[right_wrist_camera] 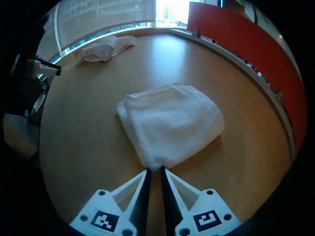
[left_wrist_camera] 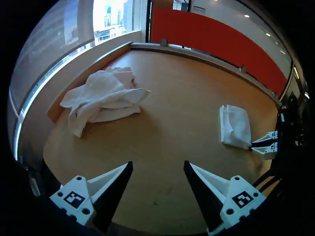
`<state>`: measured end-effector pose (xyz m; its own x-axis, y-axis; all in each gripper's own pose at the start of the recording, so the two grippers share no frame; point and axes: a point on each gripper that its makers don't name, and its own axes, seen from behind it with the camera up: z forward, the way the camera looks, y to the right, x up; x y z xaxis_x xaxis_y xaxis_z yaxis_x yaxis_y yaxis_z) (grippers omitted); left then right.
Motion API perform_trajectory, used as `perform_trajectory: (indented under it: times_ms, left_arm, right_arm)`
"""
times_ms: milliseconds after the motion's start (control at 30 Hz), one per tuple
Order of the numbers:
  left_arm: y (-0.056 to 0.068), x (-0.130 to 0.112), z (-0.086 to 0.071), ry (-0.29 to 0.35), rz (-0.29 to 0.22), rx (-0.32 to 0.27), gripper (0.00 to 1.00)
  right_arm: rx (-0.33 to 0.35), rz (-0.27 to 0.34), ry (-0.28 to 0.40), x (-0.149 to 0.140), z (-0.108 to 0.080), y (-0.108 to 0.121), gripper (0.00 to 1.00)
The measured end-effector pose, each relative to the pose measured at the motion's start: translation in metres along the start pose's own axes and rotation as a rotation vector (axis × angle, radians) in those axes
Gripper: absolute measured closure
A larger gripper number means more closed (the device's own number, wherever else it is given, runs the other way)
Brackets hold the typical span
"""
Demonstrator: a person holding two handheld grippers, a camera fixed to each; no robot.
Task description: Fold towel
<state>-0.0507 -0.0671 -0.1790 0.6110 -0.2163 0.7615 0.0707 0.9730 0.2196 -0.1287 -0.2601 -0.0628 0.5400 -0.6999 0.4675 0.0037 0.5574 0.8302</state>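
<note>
You are holding the left gripper [left_wrist_camera: 157,167] with its black-tipped white fingers spread wide, grasping nothing, above the bare front of the light-brown wooden table [left_wrist_camera: 177,94]. The crumpled heap of white terry towel [left_wrist_camera: 103,98] is lying well ahead on its left, near the table's raised rim by the window. The neatly folded rectangular white towel [right_wrist_camera: 171,122] is resting flat on the table, and you are holding the right gripper [right_wrist_camera: 154,170] with its fingers drawn almost together, tips meeting that towel's near corner; a thin slit is showing between them, so whether they are pinching cloth cannot be told
</note>
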Motion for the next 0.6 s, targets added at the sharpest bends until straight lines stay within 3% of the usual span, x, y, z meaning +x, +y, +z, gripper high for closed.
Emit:
perform_trajectory:
  times_ms: [167, 600]
  left_arm:
    - [-0.0004, 0.0005, 0.0000, 0.001, 0.000, 0.000, 0.04]
    - [0.0011, 0.0014, 0.0007, 0.002, 0.002, -0.002, 0.04]
  right_arm:
    - [-0.006, -0.004, 0.004, 0.0004, -0.0006, 0.0001, 0.93]
    - [-0.004, -0.005, 0.029, 0.0088, -0.0097, 0.0003, 0.97]
